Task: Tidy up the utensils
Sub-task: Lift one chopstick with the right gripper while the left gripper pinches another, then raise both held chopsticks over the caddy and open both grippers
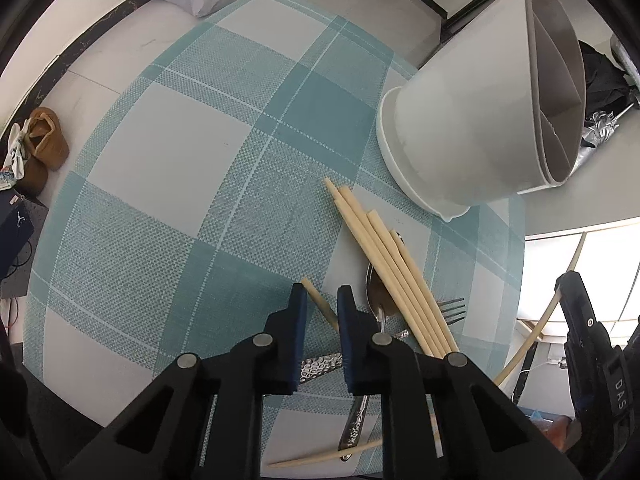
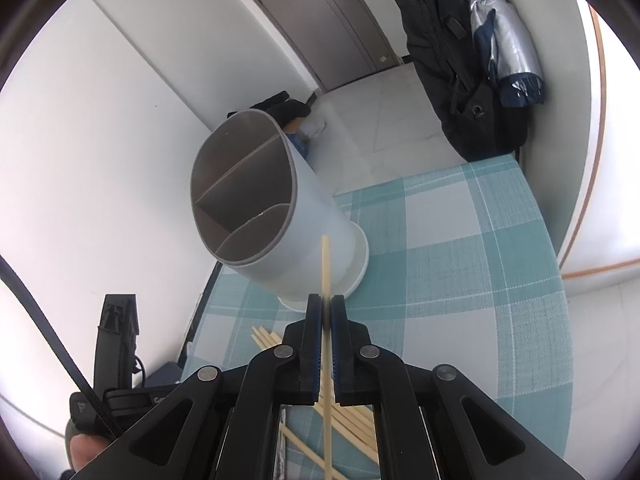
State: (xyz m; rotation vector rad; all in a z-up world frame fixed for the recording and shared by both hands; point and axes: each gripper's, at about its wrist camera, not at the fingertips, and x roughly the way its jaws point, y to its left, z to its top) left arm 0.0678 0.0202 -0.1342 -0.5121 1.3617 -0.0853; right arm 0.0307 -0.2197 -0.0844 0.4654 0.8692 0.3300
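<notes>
**Materials and finishes of the utensil scene**

Placemat [image 1: 192, 184]: coarse woven cloth-like weave, matt, teal-and-white plaid. Utensil holder [image 1: 460, 120]: smooth white plastic, faintly glossy outside, matt grey dividers within. Chopsticks [image 1: 384, 256]: pale wood or bamboo, smooth, unvarnished look. Spoon [image 1: 376, 292] and fork [image 1: 452, 308]: polished metal; one handle [image 1: 320, 366] hammered, glittering. Left tool [image 1: 322, 312]: matt black plastic, dark blue pads. Surface [image 1: 120, 60]: smooth, pale.
</notes>
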